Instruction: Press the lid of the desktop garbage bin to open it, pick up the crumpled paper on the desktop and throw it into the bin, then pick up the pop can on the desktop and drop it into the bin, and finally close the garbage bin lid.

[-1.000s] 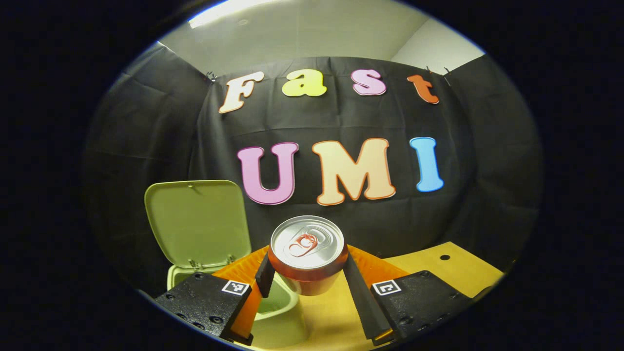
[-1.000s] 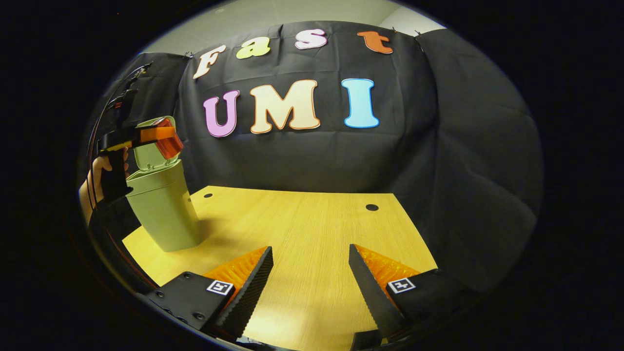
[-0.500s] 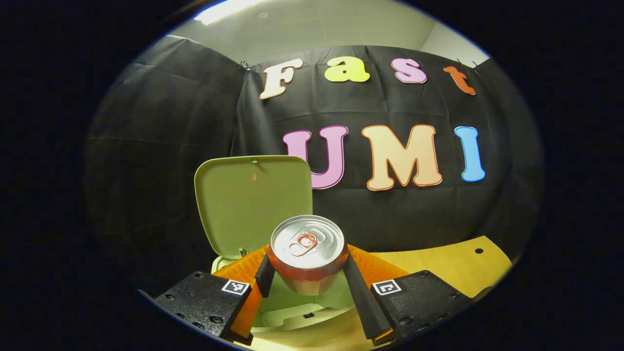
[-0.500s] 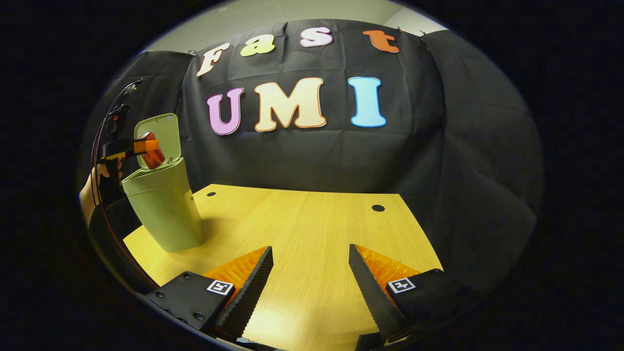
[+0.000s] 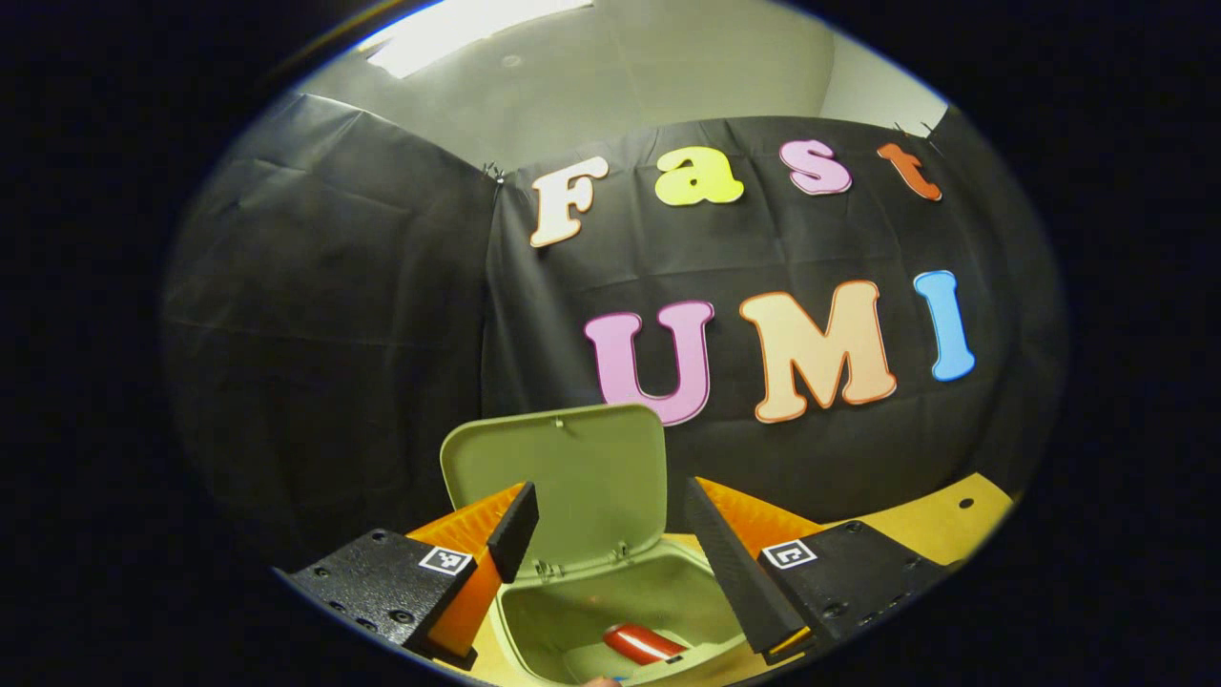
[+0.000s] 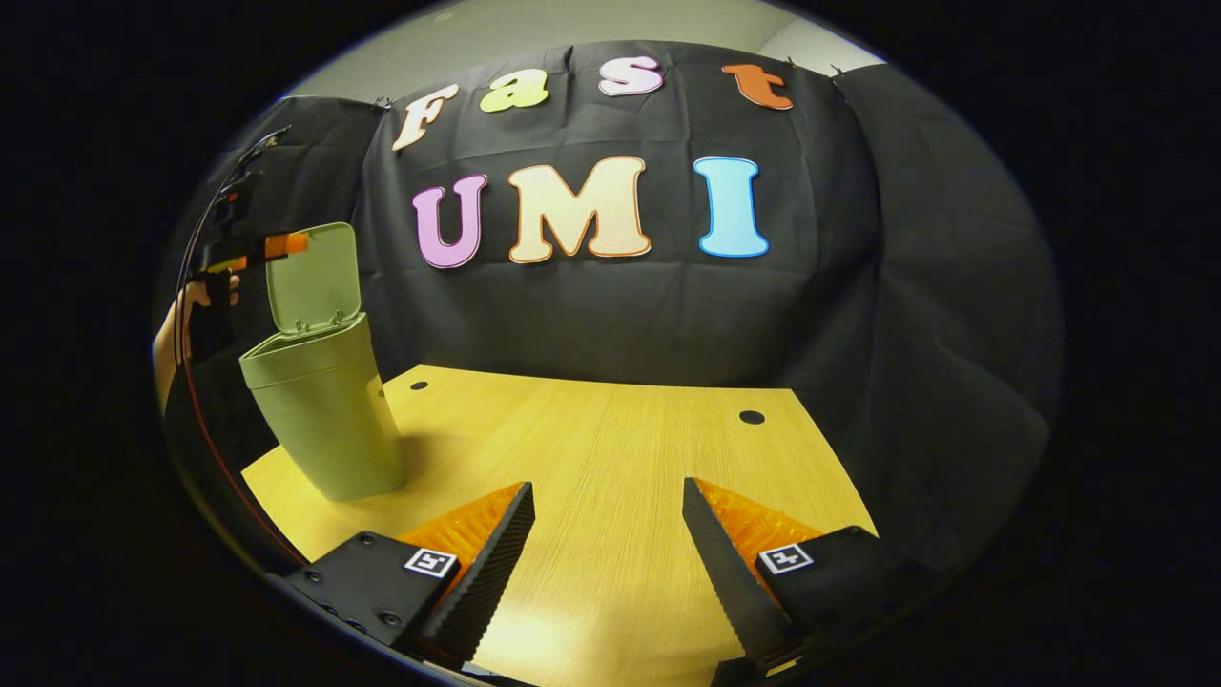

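Above the bin, whose lid is raised, the left gripper is held released; the can lies inside. Right of the bin, the right gripper is spread, empty, over the counter.

We see a pale olive-green bin with a lid of the same green, plain and without pattern, inside and out. Down in the bin lies a red can with a bright silvery streak along it. The table is a warm yellow wood with fine straight grain and two small dark round holes. The wall behind is black cloth, creased. Each claw body is black, speckled, and carries a small black-and-white square tag. The ceiling is a greyish off-white.
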`<state>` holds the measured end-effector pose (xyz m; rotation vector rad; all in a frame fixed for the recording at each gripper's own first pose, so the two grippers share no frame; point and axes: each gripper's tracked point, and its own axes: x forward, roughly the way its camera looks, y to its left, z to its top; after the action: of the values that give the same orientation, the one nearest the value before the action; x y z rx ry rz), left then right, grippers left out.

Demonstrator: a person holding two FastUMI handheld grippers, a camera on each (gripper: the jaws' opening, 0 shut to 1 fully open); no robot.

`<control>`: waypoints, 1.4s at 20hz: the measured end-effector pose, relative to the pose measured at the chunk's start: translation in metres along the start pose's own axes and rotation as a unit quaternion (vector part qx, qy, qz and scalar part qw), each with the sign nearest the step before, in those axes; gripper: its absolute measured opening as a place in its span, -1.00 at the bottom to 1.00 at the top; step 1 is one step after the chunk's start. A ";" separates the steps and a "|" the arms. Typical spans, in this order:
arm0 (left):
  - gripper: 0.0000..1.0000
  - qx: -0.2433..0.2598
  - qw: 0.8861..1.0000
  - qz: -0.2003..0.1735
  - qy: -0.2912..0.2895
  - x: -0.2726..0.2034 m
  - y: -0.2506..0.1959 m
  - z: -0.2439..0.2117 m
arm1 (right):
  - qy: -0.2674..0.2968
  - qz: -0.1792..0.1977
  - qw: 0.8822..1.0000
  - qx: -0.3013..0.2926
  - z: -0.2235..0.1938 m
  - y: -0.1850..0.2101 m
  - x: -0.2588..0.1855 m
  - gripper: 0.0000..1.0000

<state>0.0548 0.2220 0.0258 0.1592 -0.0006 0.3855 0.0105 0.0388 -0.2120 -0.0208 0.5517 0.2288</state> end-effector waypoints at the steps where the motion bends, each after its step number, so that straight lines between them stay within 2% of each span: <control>1: 0.88 0.000 1.000 0.005 -0.009 0.007 0.006 0.012 | 0.000 -0.004 1.000 0.002 -0.001 0.000 0.000 1.00; 2: 0.88 0.001 1.000 0.013 -0.015 0.015 0.012 0.021 | 0.000 -0.007 1.000 0.006 0.000 0.000 0.000 0.98; 3: 0.97 0.003 1.000 0.018 -0.024 0.023 0.018 0.031 | 0.000 -0.010 1.000 0.011 -0.002 0.001 0.000 0.97; 5: 0.97 0.005 0.999 0.029 -0.033 0.037 0.030 0.046 | -0.001 -0.021 1.000 0.019 -0.004 0.000 0.000 0.98; 6: 0.87 0.005 0.999 0.036 -0.035 0.044 0.036 0.052 | -0.001 -0.027 0.999 0.023 -0.005 0.000 0.000 0.98; 7: 0.97 0.005 0.998 0.043 -0.037 0.053 0.045 0.056 | -0.001 -0.033 0.999 0.028 -0.006 -0.001 -0.001 0.98; 8: 0.97 0.007 0.998 0.047 -0.036 0.063 0.051 0.059 | 0.001 -0.038 0.999 0.032 -0.009 -0.001 -0.002 0.98; 12: 0.97 -0.002 0.999 0.044 0.000 0.093 0.060 0.044 | 0.011 -0.055 0.997 0.045 -0.019 -0.002 -0.002 0.98; 13: 0.88 -0.004 0.999 0.038 0.008 0.097 0.057 0.040 | 0.014 -0.057 0.997 0.047 -0.022 0.000 -0.002 0.98; 16: 0.87 0.000 0.999 0.030 0.029 0.106 0.054 0.029 | 0.023 -0.060 0.997 0.047 -0.025 0.001 -0.001 0.97; 17: 0.97 -0.002 0.999 0.026 0.035 0.107 0.051 0.026 | 0.023 -0.058 0.997 0.046 -0.025 0.002 -0.001 0.98; 18: 0.87 -0.004 0.999 0.024 0.044 0.107 0.050 0.022 | 0.024 -0.056 0.997 0.044 -0.026 0.002 0.000 0.98; 20: 0.87 -0.012 0.999 0.021 0.043 0.107 0.049 0.024 | 0.026 -0.055 0.997 0.037 -0.026 0.001 0.000 0.98; 22: 0.94 -0.019 0.998 0.018 0.049 0.103 0.047 0.024 | 0.026 -0.052 0.998 0.031 -0.024 -0.002 0.000 0.97; 23: 0.85 -0.024 0.998 0.016 0.054 0.100 0.045 0.023 | 0.025 -0.049 0.998 0.030 -0.023 -0.004 0.001 0.97; 28: 0.87 -0.024 0.998 0.015 0.058 0.078 0.031 0.020 | 0.021 -0.035 0.999 0.027 -0.018 -0.015 0.002 0.97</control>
<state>0.1162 0.2769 0.0527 0.0888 0.1030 0.4233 0.0063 0.0233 -0.2289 0.0083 0.5987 0.1457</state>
